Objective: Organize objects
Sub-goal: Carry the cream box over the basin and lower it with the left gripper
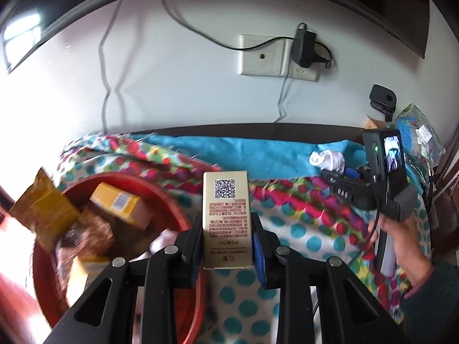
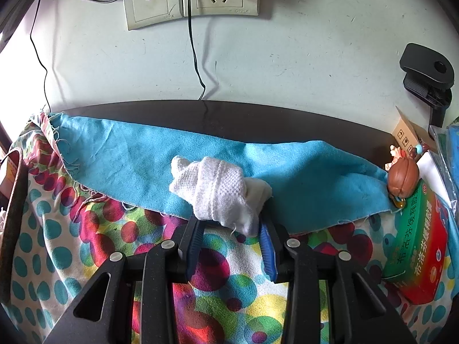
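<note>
Left wrist view, largest first: spotted cloth [image 1: 301,229] across the whole surface, blue cloth [image 1: 243,152] along the far edge at 12 o'clock. Red basin [image 1: 183,218] at 9 o'clock, already loaded with a yellow box [image 1: 120,203], a crinkled yellow packet [image 1: 43,209] and blurred brown wrappers; contents hard to sort out through the blur, near rim cut off by the frame. Left gripper [image 1: 228,229] clamped narrow on a gold carton [image 1: 226,215], held upright off the cloth, QR code at the top, just right of the basin rim. Likely light, stiff but crushable cardboard, smooth faces; grip across the lower half looks sound, squeezing harder probably unwise. At 3 o'clock, right hand [image 1: 401,240] around the other tool's handle.

Right wrist view: right gripper [image 2: 232,229] partly spread, pads flanking the near end of a white rolled sock [image 2: 218,189] at 12 o'clock, lying where blue meets spotted fabric. No firm contact visible on the right pad; whether actually pinched, cannot tell. Soft, light, compressible, prone to unrolling; best taken across the tight banded middle. At 3 o'clock, green-and-red medicine box [image 2: 418,246], partly cut off, and a small brown-haired figurine [image 2: 403,177], details too small to read.
</note>
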A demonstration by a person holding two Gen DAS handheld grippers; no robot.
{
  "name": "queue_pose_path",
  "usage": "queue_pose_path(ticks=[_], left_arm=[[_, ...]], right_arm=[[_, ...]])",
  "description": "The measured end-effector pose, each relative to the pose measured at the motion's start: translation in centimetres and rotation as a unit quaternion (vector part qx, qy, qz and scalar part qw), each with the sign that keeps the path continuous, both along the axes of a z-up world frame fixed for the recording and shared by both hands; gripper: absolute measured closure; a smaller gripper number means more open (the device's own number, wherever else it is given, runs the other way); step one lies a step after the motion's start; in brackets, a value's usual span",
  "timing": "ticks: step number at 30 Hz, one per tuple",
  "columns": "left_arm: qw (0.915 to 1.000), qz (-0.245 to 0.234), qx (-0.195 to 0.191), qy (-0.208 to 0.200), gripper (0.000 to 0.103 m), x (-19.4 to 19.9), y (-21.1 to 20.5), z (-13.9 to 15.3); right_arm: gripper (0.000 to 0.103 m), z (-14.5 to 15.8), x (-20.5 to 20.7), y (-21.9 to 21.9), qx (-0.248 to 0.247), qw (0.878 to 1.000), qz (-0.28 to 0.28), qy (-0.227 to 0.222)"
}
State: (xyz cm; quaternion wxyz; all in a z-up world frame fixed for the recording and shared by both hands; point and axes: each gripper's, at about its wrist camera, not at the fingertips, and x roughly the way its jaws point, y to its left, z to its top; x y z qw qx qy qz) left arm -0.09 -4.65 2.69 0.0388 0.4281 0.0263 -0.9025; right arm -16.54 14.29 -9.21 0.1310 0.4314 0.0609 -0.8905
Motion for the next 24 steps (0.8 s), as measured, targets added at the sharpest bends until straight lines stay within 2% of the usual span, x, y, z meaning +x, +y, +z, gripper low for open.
queue_pose_path(ticks=[7, 16, 24], left_arm=[[0.9991, 0.033, 0.027, 0.001, 0.074, 3.4, -3.6, 1.1], [0.9959, 0.089, 0.014, 0.004, 0.074, 5.6, -8.9, 2.8], [0.9905, 0.136, -0.018, -0.007, 0.074, 6.4, -13.8, 1.7]], right_arm=[[0.068, 0.1, -0.2, -0.1, 0.003, 1.000, -0.003, 0.001], [0.068, 0.1, -0.3, -0.2, 0.007, 1.000, -0.003, 0.001], [0.068, 0.2, -0.3, -0.2, 0.008, 1.000, -0.004, 0.001]])
